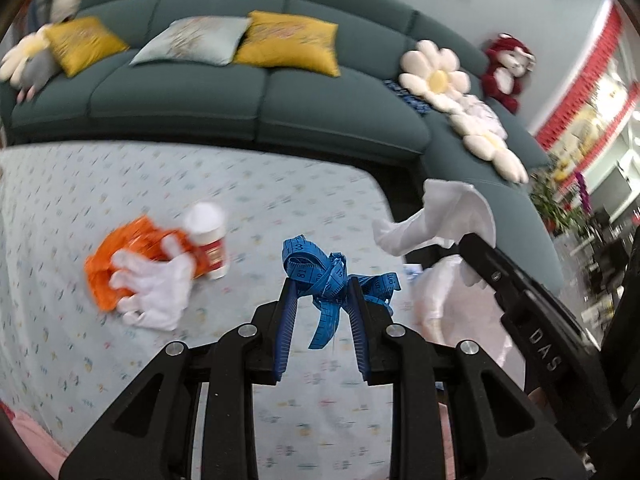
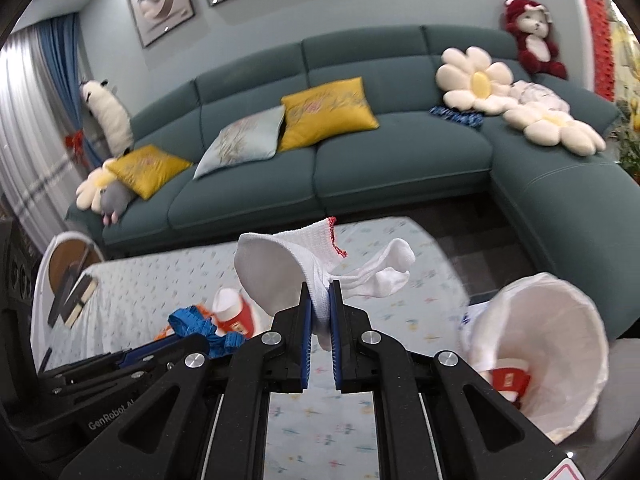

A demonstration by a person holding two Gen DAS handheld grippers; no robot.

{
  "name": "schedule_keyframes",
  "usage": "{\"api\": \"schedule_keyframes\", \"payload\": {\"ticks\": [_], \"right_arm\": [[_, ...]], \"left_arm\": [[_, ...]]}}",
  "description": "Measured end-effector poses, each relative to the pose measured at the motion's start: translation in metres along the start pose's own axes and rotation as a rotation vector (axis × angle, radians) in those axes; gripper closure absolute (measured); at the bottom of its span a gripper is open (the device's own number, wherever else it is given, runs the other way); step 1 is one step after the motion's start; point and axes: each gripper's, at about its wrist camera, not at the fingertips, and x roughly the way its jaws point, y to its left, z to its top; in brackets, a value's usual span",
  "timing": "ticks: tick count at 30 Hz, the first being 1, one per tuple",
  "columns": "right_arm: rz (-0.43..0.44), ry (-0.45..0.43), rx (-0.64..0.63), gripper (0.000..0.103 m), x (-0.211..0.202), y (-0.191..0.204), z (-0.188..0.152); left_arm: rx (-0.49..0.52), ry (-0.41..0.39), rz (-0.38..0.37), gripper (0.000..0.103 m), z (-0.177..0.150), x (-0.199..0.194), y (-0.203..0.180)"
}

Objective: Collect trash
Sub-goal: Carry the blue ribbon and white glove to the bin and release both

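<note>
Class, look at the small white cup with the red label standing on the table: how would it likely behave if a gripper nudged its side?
The cup stands upright and looks taller than wide, so it would probably tip. Its round body suggests it might then roll. It leans near the orange wrapper and white glove, which may stop it.

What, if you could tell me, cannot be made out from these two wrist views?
- Print on the orange wrapper, left view: motion blur, and the glove lies over it.
- Label on the cup, left view: blurred.
- Contents of the bin, right view: only one red-and-white item shows; the right gripper arm and bin wall hide the rest.
- Length of the tape measure in the left gripper: bunched up.
</note>
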Motion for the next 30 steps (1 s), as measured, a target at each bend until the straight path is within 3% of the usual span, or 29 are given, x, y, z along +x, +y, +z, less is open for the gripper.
{"api": "schedule_keyframes", "payload": {"ticks": [14,30], "right_arm": [[-0.120,-0.128,0.119,0.095,-0.076,-0.113,0.005],[-0.209,-0.123,0.263,0.095,-0.090,-0.211,-0.025]], "left_arm": [[0.242,-0.020,-0.086,0.078,-0.003,0.005,-0.144],[0.391,0.041,-0.115,0.078,-0.023,0.045,-0.231]]}}
